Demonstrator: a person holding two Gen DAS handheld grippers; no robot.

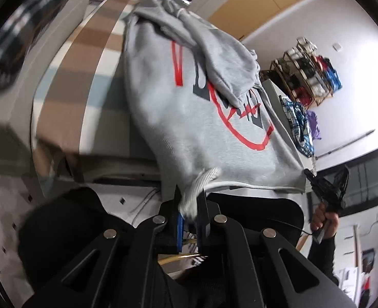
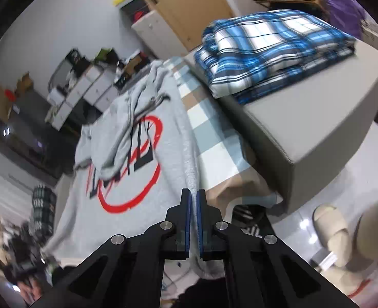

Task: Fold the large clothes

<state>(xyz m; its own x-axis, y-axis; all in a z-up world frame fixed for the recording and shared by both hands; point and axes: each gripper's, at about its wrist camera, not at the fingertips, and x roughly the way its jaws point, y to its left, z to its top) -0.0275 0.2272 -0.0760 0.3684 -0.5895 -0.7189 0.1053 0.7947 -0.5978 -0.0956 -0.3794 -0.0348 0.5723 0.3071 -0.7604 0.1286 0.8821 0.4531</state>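
A grey sweatshirt point(image 1: 189, 118) with a red and dark print lies face up on a checked cloth, one sleeve point(image 1: 222, 51) folded across its chest. My left gripper point(image 1: 189, 195) is shut on a bunched corner of the ribbed hem, lifted off the surface. At the far right of the left wrist view, a hand holds my right gripper point(image 1: 308, 173) at the hem's other corner. In the right wrist view the right gripper point(image 2: 194, 192) is shut on the sweatshirt's point(image 2: 173, 107) edge, which runs up between the blue pads. The hem hangs taut between both grippers.
The checked cloth point(image 2: 214, 128) covers the surface under the sweatshirt. A folded blue plaid shirt point(image 2: 273, 51) rests on a grey box point(image 2: 330, 118) to the right. Beige slippers point(image 2: 330, 225) lie on the shiny floor. A shelf of clothes point(image 1: 307, 71) stands against the wall.
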